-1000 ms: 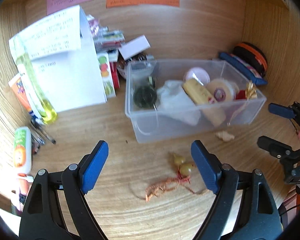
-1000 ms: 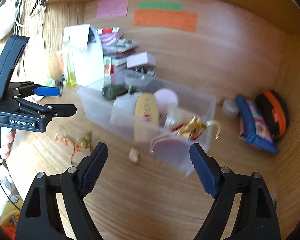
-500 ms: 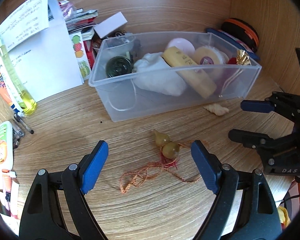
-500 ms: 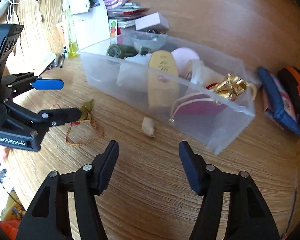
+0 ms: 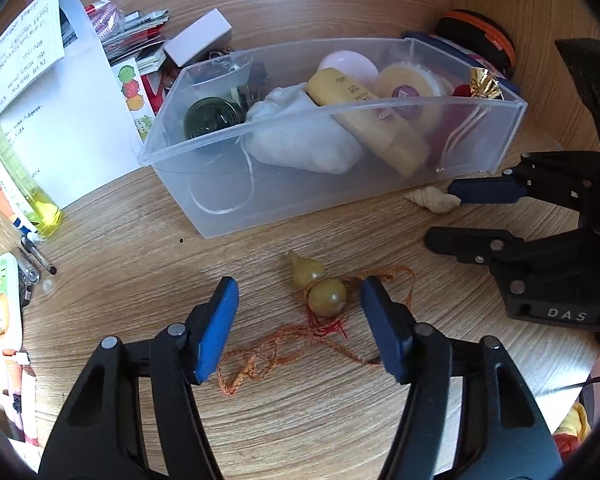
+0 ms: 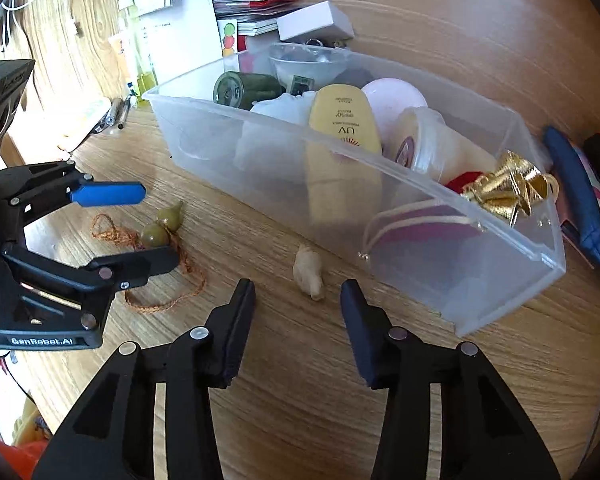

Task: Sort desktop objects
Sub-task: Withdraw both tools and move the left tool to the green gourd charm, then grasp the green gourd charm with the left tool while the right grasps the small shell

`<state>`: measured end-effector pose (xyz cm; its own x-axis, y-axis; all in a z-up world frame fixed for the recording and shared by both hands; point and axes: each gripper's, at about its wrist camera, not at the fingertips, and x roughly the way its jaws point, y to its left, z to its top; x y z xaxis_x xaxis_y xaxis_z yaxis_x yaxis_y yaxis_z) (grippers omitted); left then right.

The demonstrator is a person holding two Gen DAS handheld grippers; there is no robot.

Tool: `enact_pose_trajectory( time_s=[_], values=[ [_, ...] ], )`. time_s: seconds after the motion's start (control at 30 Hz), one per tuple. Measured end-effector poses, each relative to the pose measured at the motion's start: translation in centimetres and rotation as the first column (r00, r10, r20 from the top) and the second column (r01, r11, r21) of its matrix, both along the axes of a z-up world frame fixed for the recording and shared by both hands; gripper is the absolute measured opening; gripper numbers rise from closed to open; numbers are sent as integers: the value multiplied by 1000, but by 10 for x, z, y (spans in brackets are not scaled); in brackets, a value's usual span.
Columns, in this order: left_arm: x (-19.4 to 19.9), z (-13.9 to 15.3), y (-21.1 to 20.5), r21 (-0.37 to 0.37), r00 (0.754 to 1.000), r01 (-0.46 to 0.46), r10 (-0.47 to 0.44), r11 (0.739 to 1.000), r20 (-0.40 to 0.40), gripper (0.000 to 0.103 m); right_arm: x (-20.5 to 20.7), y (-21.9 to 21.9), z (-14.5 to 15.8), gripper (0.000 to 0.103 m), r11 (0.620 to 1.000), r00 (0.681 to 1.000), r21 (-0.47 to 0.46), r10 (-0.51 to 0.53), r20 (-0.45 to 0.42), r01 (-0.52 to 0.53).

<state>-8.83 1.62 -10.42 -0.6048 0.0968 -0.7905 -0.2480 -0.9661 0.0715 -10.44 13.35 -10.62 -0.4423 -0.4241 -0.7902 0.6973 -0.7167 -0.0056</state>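
Clear bin point(image 5: 380, 184) at 12 o'clock on desk point(image 5: 300, 420), already crowded. Left gripper point(image 5: 296, 320) jaws open, straddling gourd charm point(image 5: 318, 286) on orange cord point(image 5: 268, 356): light, hard, likely slippery; pinch lower bulb, cord trails limp. Right gripper point(image 6: 298, 304) jaws open, empty, lined up on shell point(image 6: 308, 272): light, brittle; pinch mid-body.

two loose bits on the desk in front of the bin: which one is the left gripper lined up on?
The olive gourd charm on the orange cord, between the open left gripper fingers. The pale seashell has no cord and lies before the right gripper.
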Motion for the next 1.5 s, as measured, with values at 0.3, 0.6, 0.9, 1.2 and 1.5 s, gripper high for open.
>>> enact_pose_trajectory(
  time_s=[0.3,0.6,0.9,1.2,1.5],
  values=[
    [-1,-1,0,13,1000,-2,2,1000,2,61,-9,-8,0,41,1000,1000,4,1,-2,-1],
    [-2,-1,4,54,999,27,-28,998,17,44,-9,-11,0,31,1000,1000,1,9,-1,-9],
    [2,-1,11,49,998,57,-57,997,8,29,-5,-15,1,17,999,999,6,44,-11,-44],
    [6,-1,19,31,999,51,-51,998,-3,19,0,-21,1,14,998,998,34,51,-42,-50],
    [24,1,15,37,1000,17,-16,999,-14,19,3,-12,6,14,999,998,-7,42,-44,-42]
  ],
)
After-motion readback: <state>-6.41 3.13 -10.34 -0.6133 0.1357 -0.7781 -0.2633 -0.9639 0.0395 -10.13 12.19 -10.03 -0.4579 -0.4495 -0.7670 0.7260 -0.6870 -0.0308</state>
